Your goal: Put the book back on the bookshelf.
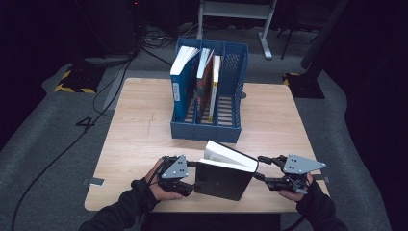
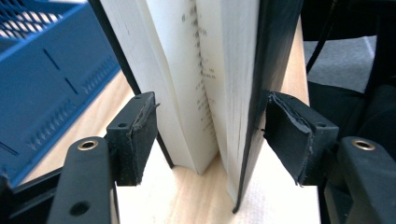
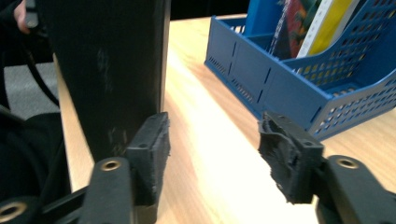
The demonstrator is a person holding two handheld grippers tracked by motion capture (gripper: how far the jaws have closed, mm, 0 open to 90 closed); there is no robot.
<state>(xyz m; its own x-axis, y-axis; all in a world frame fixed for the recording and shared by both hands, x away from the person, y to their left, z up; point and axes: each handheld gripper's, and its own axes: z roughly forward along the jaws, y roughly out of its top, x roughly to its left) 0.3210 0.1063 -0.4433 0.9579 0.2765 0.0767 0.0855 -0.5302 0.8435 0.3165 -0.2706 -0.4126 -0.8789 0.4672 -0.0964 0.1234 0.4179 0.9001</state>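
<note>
A black hardcover book (image 1: 226,179) stands upright on the wooden table (image 1: 139,130) near its front edge, pages (image 2: 187,70) fanned slightly apart. My left gripper (image 1: 195,174) is at the book's left end. In the left gripper view (image 2: 210,112) the book sits between the jaws, and the pads (image 2: 140,135) stand beside the covers without squeezing them. My right gripper (image 1: 261,168) is at the book's right end and is open. In the right gripper view (image 3: 215,128) the black cover (image 3: 107,60) rises just behind one pad (image 3: 152,149), with bare table between the jaws.
A blue file rack (image 1: 207,131) stands at the table's middle rear, holding a blue book (image 1: 183,82), a red one (image 1: 204,84) and a white-and-yellow one (image 1: 215,82); its right compartment is free. Cables and a desk frame (image 1: 235,12) lie on the floor beyond.
</note>
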